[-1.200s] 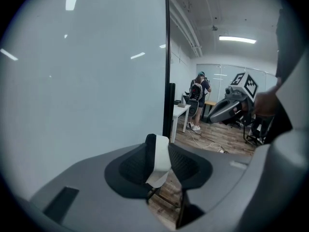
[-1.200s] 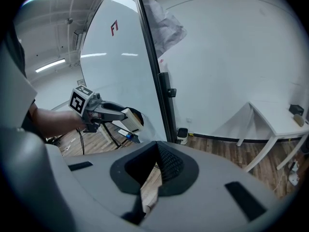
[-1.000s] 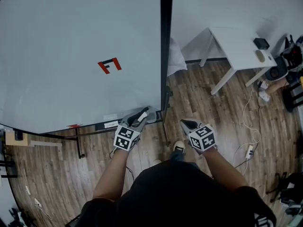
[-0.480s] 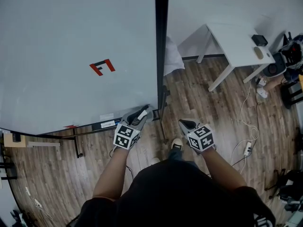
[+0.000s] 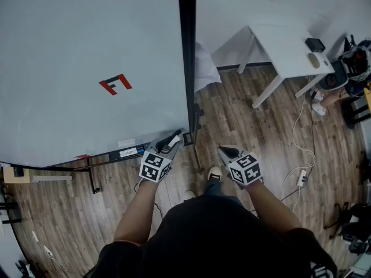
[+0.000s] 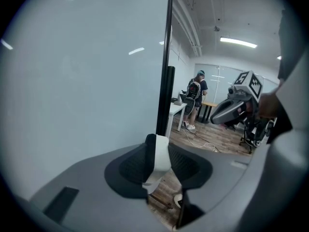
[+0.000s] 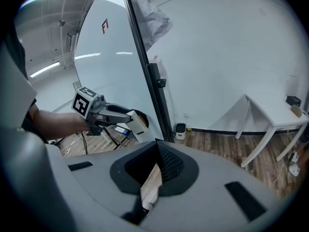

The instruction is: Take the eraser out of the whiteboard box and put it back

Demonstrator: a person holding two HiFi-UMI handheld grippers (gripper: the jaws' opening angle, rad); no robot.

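As seen from head height, shows two hand-held grippers low in frame, each topped by one black-and-white marker cube. Finds the left gripper (image 5: 173, 141) closed partway onto one white eraser (image 6: 159, 153), pads pressing its two broad sides, with one dark strip along the eraser's edge. Places that eraser at the fingertips, just off the lower right corner of the single whiteboard (image 5: 87, 51) and beside the right end of the whiteboard box (image 5: 128, 153); cannot tell whether touching it. Notes one pale label on the box, left of the left gripper, print too small to read. Notes one red-and-black angular mark (image 5: 115, 84) on the board, up and left of the same gripper, letter-like but not clearly readable. Finds the right gripper (image 5: 223, 151) with jaws brought together at the tips, holding nothing, only wood floor (image 5: 249, 114) showing through the slit. Sets it well to the right of the left gripper, apart from board and box. Counts one white surface (image 5: 290, 54) on legs far up and right of the right gripper, carrying two small items, one black, one beige. Counts one person (image 6: 195, 93) standing far ahead of the left gripper.
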